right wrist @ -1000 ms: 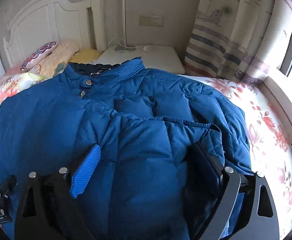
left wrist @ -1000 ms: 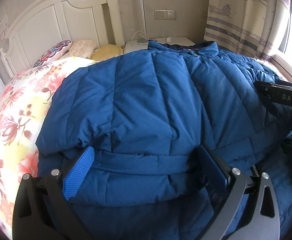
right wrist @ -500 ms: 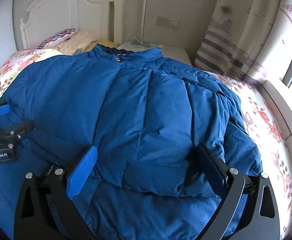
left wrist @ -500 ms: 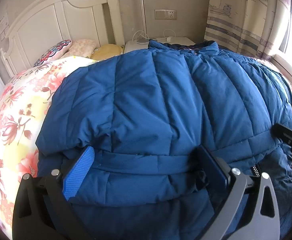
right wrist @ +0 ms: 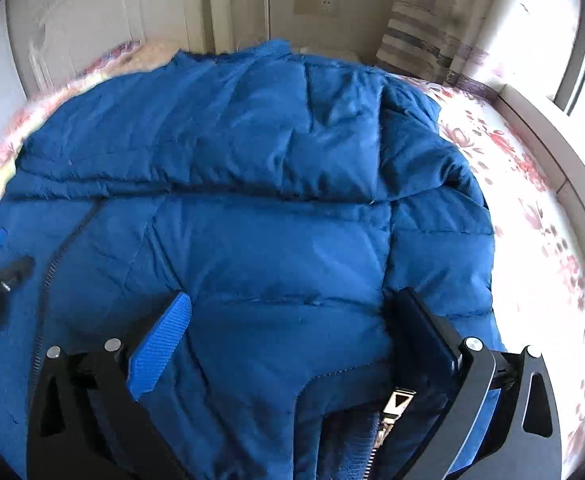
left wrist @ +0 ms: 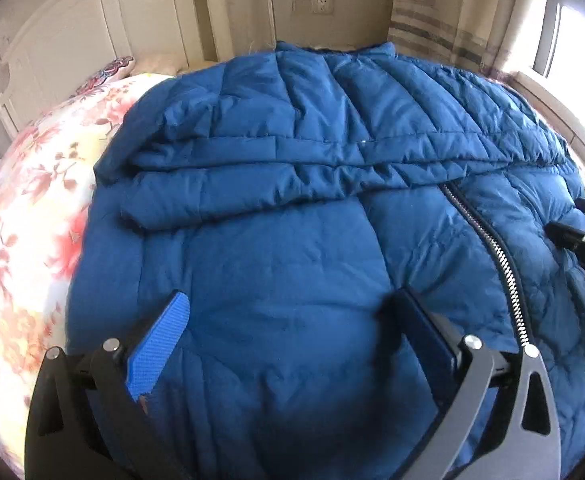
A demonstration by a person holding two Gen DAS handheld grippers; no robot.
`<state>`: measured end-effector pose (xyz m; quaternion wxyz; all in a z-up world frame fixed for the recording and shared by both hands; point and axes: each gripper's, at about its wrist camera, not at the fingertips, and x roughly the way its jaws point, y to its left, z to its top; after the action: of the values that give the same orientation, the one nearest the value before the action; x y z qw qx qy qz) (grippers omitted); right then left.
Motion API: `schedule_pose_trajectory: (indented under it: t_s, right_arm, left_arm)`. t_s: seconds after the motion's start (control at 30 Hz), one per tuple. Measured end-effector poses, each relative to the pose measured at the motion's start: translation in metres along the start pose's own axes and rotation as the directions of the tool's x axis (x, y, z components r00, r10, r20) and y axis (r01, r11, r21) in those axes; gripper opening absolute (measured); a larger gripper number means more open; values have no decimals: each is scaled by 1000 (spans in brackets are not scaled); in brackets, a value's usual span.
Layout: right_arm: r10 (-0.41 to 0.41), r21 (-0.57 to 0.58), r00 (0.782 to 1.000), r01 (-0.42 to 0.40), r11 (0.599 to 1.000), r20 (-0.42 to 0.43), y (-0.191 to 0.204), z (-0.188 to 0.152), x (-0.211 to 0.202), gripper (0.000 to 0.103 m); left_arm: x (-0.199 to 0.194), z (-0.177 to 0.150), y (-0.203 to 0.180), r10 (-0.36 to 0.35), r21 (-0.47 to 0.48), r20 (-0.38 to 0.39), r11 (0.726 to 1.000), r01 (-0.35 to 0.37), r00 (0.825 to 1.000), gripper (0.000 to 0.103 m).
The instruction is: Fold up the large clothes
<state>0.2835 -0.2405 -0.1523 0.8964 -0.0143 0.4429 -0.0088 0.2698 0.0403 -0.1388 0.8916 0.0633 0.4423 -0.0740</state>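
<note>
A large blue quilted down jacket (left wrist: 292, 200) lies spread on the bed, its sleeves folded across the chest in a horizontal band, a silver zipper (left wrist: 492, 248) running down its front. It also fills the right wrist view (right wrist: 252, 200). My left gripper (left wrist: 288, 316) is open, its fingers hovering over the jacket's lower left part. My right gripper (right wrist: 292, 316) is open over the lower right part, near the hem and zipper pull (right wrist: 398, 402). Each gripper shows at the edge of the other's view.
The bed has a floral sheet (left wrist: 24, 220) and a white headboard (left wrist: 92, 32) at the back. A striped curtain (right wrist: 420, 32) and a bright window (left wrist: 572, 40) are on the right. Floral sheet lies to the jacket's right (right wrist: 540, 240).
Both grippers have pulled back and risen from the jacket's folded edge. The jacket's lower front and zipper have come into view. The folded sleeve band lies farther from the fingers.
</note>
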Motion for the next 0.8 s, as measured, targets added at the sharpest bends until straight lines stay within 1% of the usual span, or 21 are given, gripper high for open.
schedule_pose_trajectory:
  t_s: [0.03, 0.07, 0.17, 0.2, 0.23, 0.27, 0.3, 0.33, 0.37, 0.4, 0.43, 0.47, 0.5, 0.53, 0.57, 0.6, 0.63, 0.7, 0.73, 0.77, 0.8]
  right_arm:
    - [-15, -3, 1000, 15, 1000, -6, 0, 0, -3, 98]
    - [-34, -7, 999, 34, 999, 7, -1, 0, -10, 98]
    - [-59, 14, 995, 58, 998, 75, -14, -5, -30, 98]
    - [-67, 35, 995, 65, 997, 72, -20, -8, -31, 98]
    - [-71, 60, 996, 68, 996, 56, -30, -10, -28, 98]
    - [-55, 102, 998, 52, 993, 19, -44, -15, -18, 98]
    - [-7, 133, 1000, 6, 991, 6, -54, -18, -12, 98]
    - [24, 168, 1000, -26, 985, 18, -61, -21, -12, 98]
    - [-6, 183, 999, 0, 983, 34, -62, -21, -18, 98]
    - [-32, 182, 999, 25, 983, 35, -61, -21, -21, 98]
    - [-53, 173, 998, 45, 984, 39, -56, -21, -28, 98]
    - [-41, 157, 998, 32, 987, 57, -50, -21, -36, 98]
    - [-20, 138, 997, 9, 990, 75, -45, -23, -43, 98]
    - [5, 104, 996, -14, 994, 90, -35, -26, -51, 98]
    - [29, 53, 994, -34, 998, 101, -25, -31, -58, 98]
    - [48, -1, 993, -48, 999, 107, -12, -37, -64, 98]
    - [65, -51, 992, -60, 997, 107, 1, -44, -67, 98]
    - [86, -160, 995, -76, 984, 56, 27, -62, -59, 98]
    - [55, -210, 998, -48, 976, 24, 40, -73, -51, 98]
    - [35, -216, 997, -18, 976, 75, 44, -79, -54, 98]
    - [31, -215, 997, -14, 977, 72, 43, -79, -55, 98]
  left_arm:
    - [-2, 0, 2, 0, -1, -13, 1000, 0, 1000, 101]
    - [-5, 0, 3, 17, 1, -16, 1000, -17, 1000, 101]
    - [-22, -6, 17, 84, -28, 43, 996, -83, 996, 101]
    - [-22, -10, 24, 95, -43, 41, 995, -94, 995, 101]
    - [-19, -15, 33, 108, -64, 19, 992, -107, 994, 101]
    - [-13, -20, 44, 82, -99, -21, 992, -84, 996, 101]
    - [-11, -20, 53, 29, -139, -32, 990, -33, 999, 101]
    - [-13, -21, 61, -6, -172, -21, 985, 2, 1000, 101]
    - [-15, -22, 64, -5, -182, -16, 983, 2, 1000, 101]
    - [-17, -23, 64, 24, -182, -19, 983, -27, 1000, 101]
    - [-22, -25, 62, 54, -175, -11, 983, -55, 998, 101]
    - [-28, -26, 59, 78, -166, 3, 983, -76, 997, 101]
    - [-42, -29, 51, 93, -146, 36, 986, -86, 995, 101]
    - [-51, -31, 44, 71, -132, 57, 989, -63, 996, 101]
    - [-62, -35, 35, 31, -109, 79, 994, -22, 996, 101]
    - [-75, -42, 23, -15, -60, 100, 998, 21, 995, 101]
    - [-84, -48, 11, -32, -7, 112, 999, 33, 993, 101]
    - [-84, -60, -13, -15, 94, 97, 996, 6, 995, 101]
    - [-76, -69, -23, 10, 146, 64, 989, -19, 998, 101]
    - [-65, -80, -30, 37, 178, 43, 983, -44, 998, 101]
    - [-67, -83, -31, 29, 156, 67, 987, -39, 997, 101]
